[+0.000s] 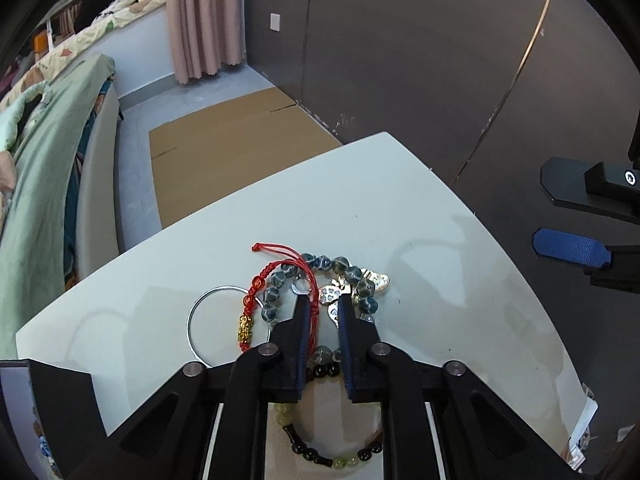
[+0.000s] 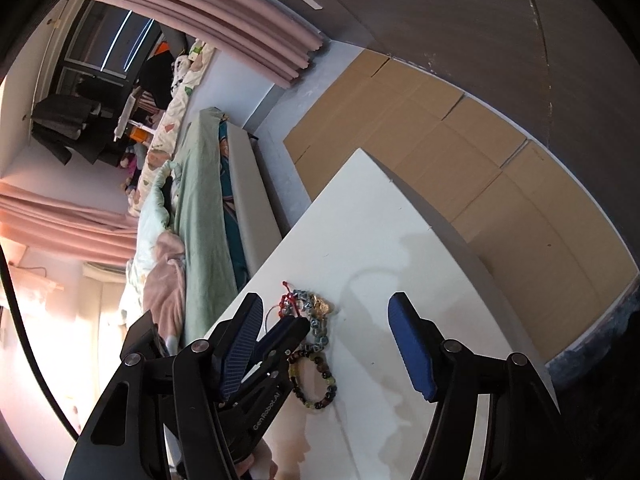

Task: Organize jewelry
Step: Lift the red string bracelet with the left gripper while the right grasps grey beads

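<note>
A pile of jewelry lies on the white table (image 1: 400, 208): a red cord bracelet (image 1: 256, 286) with gold beads, a blue-grey bead bracelet (image 1: 276, 292), silver heart charms (image 1: 378, 280) and a thin silver bangle (image 1: 192, 320). My left gripper (image 1: 324, 300) points down into the pile. Its jaws are nearly together, with the red cord and a silver charm pinched between the pads. A bracelet of dark and yellow-green beads (image 1: 320, 456) lies under its body. My right gripper (image 2: 325, 300) hovers open above the table to the right, holding nothing.
The table's far edge (image 1: 280, 168) drops to a floor covered with flat cardboard (image 1: 224, 132). A bed with green bedding (image 1: 44, 168) runs along the left. A dark wall (image 1: 400, 40) stands behind. A boxlike thing with beads shows at the lower left (image 1: 24, 420).
</note>
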### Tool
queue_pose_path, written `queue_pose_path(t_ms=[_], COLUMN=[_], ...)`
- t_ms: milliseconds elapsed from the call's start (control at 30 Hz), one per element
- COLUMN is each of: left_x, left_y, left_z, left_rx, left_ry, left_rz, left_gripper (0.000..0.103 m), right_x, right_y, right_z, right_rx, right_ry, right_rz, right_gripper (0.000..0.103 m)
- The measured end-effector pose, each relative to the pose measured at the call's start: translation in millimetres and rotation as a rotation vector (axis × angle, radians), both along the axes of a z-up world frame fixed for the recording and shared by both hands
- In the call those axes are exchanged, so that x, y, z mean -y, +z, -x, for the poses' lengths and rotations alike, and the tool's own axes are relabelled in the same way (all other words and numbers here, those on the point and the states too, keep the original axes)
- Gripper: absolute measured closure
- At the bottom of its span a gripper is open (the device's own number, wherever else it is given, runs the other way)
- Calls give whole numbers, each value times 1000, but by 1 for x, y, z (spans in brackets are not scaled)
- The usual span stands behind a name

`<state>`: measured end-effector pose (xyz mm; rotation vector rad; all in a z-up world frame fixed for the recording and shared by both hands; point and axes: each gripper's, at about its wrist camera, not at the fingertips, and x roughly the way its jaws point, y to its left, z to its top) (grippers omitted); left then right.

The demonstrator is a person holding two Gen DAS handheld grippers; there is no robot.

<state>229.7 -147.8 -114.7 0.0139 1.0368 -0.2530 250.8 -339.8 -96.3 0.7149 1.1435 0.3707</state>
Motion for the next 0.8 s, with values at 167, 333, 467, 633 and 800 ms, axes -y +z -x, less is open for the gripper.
queue_pose_path(t_ms=[167,333,467,633,800], left_x=[-5,-20,-32,-52,-77], left_y=[-7,13,32,51,62], left_z=[4,16,27,42,56], left_rx=[-24,27,68,120,157], left_ry=[13,46,66,99,131], left_rz=[16,91,128,159,190], left_gripper=[100,100,100,100,100], right_x=[-7,-18,-30,-48,-64], right_y=[-2,-3,-6,-14,-24], right_z=[0,-1,-2,-1,-1], right_rx=[-7,-7,-15,-30,-39], right_ry=[22,59,91,134,171], right_rz=[2,18,29,57,113], right_gripper=[37,37,43,52,59])
